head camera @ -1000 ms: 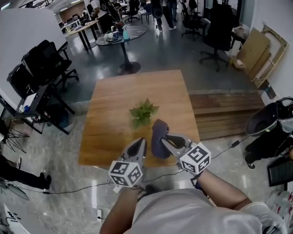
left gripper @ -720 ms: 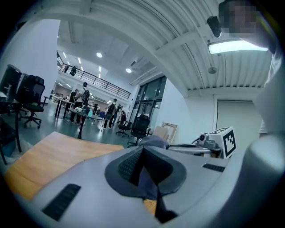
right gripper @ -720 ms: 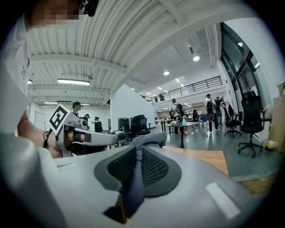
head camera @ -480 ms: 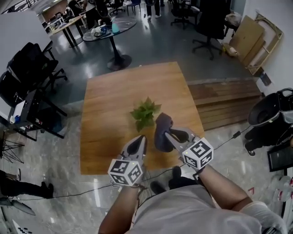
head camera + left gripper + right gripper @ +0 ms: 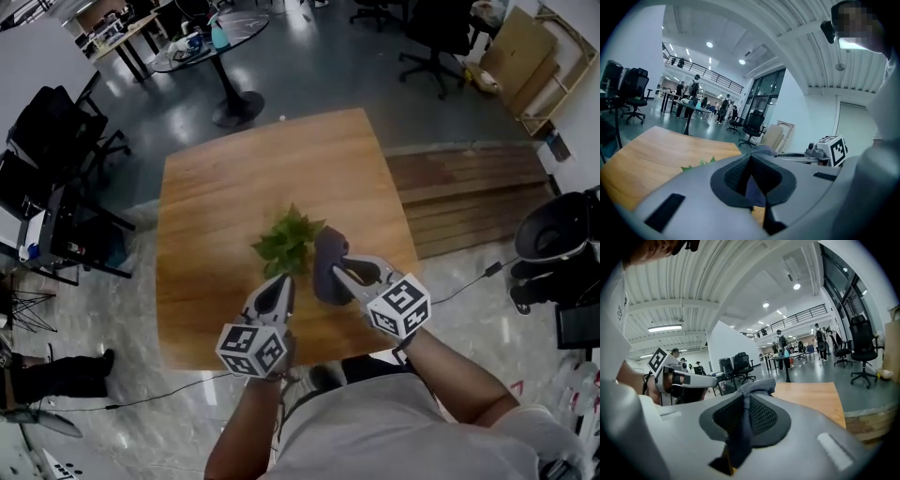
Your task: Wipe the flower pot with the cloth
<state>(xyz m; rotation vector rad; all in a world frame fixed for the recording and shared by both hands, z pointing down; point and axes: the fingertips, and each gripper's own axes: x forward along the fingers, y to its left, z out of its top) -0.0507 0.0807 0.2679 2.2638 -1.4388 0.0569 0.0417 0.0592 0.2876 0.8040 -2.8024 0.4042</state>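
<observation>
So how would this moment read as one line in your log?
right gripper: shut on cloth | left gripper: shut, empty | cloth: beside plant on table

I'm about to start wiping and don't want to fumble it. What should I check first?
1. Dark grey cloth clamped in right gripper: ok.
2. Left gripper free, jaws shut on nothing: ok.
3. Flower pot in sight: not ok; green leafy plant covers it in the head view.
4. Cloth touching pot: cannot tell.
5. Plant well in from light wooden table's edges: ok.
</observation>
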